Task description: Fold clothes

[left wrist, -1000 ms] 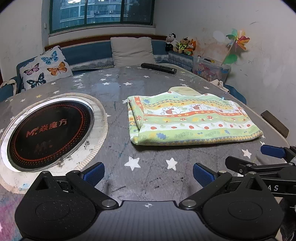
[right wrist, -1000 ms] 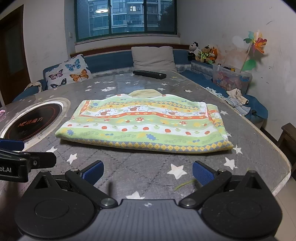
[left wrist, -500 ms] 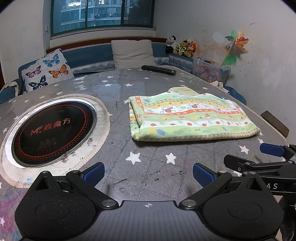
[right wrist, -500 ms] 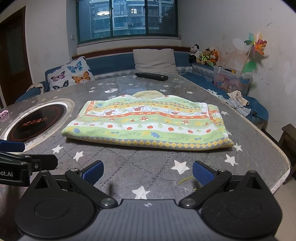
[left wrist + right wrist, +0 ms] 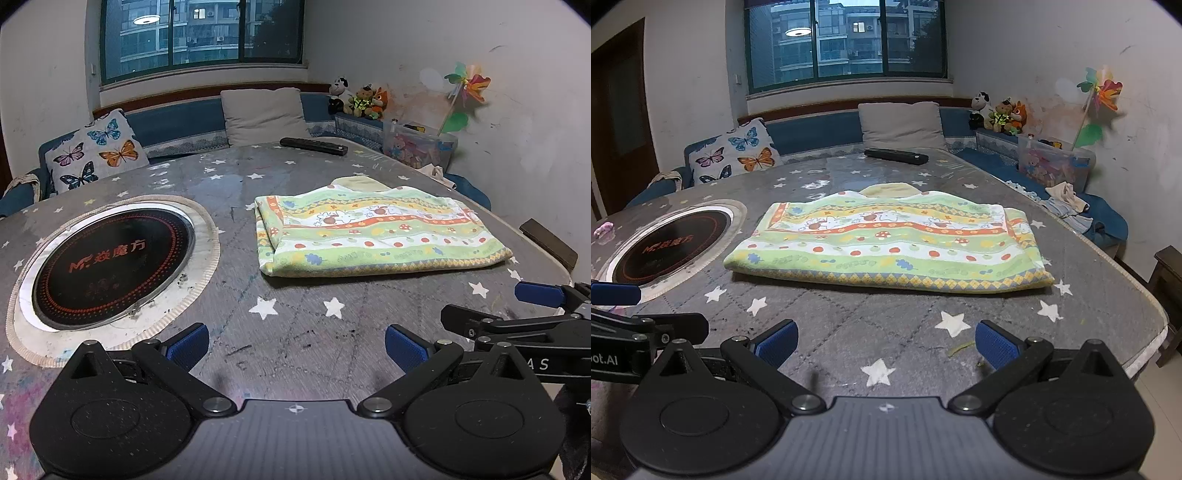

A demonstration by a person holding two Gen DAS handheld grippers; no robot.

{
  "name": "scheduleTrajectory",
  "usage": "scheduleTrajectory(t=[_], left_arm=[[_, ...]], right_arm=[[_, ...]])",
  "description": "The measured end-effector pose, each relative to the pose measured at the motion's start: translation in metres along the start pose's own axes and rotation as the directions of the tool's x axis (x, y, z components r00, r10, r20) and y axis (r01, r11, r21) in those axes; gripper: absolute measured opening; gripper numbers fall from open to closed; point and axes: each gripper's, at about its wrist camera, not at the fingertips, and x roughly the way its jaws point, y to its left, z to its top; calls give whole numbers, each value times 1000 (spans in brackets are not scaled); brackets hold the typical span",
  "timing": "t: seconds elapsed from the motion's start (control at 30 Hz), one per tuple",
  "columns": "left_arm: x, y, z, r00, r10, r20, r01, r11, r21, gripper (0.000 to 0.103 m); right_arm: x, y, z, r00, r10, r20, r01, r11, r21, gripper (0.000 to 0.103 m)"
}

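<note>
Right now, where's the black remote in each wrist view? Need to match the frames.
Left wrist: remote lies at the table's far edge, upper centre, beyond the folded striped garment.
Right wrist: remote sits upper centre, again at the far edge behind the garment.
Shared landmark: the grey cushion on the bench, just behind the remote in both.
</note>
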Motion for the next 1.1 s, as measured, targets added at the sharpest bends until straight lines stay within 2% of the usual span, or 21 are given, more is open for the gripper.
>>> scheduleTrajectory(t=[1.1], left_arm=[[-19, -14, -4, 999, -18, 50, 17, 999, 35, 103]], right_arm=[[-13, 2, -7, 1000, 11, 20, -11, 1000, 6, 103]])
